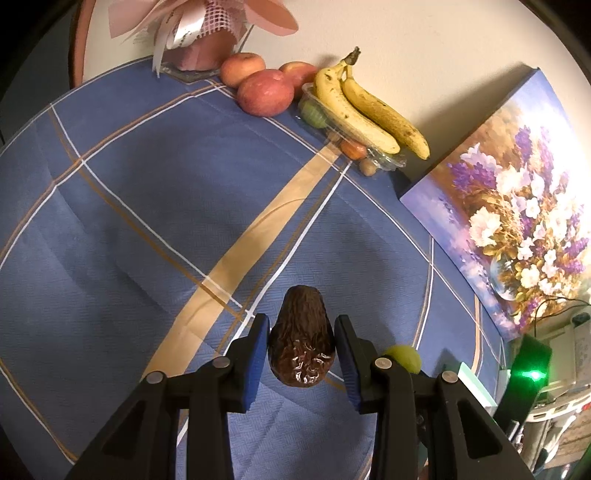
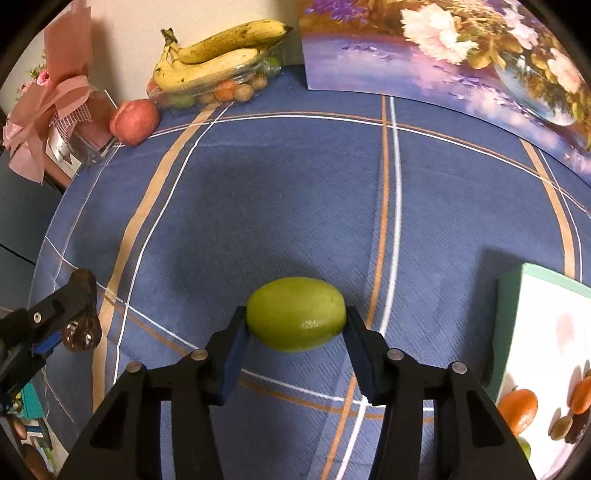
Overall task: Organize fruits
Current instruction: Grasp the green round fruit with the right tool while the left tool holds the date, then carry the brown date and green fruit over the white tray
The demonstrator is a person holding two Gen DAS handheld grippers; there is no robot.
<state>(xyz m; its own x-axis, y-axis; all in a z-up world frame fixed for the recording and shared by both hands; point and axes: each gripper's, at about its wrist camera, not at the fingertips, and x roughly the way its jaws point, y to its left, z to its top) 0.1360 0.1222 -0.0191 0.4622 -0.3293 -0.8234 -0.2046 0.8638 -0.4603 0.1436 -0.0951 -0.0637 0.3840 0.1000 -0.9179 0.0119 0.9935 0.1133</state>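
In the left wrist view, the left gripper (image 1: 301,350) was clenched on a dark brown, wrinkled fruit (image 1: 301,343), its blue pads pressed to both sides and the fruit held above the blue checked cloth (image 1: 147,221). It looked like an avocado, though the dim light left that unsure. At the far edge of the table, three apples (image 1: 264,92) sat just beside a clear plastic tray (image 1: 384,160) of small fruits, with two bananas (image 1: 369,110) lying across its top. A flower painting (image 1: 517,206) leaned against the wall to the right, and a wrapped pink gift (image 1: 199,33) stood at the back left. A sliver of the green fruit (image 1: 404,356) showed just past the right-hand finger.

In the right wrist view, the right gripper (image 2: 295,328) had the green fruit (image 2: 295,314) between its fingers, both pads touching its ends, so it was judged to be grasping it. Whether the fruit had left the cloth could not be told. The left gripper (image 2: 74,325) appeared at the left edge with its brown fruit. A white box (image 2: 546,354) printed with fruit pictures stood at the right.

As a judgement, most fruit was already gathered at the back. The two fruits in the grippers were yet to be set down with the rest, and no other loose fruit showed on the cloth.
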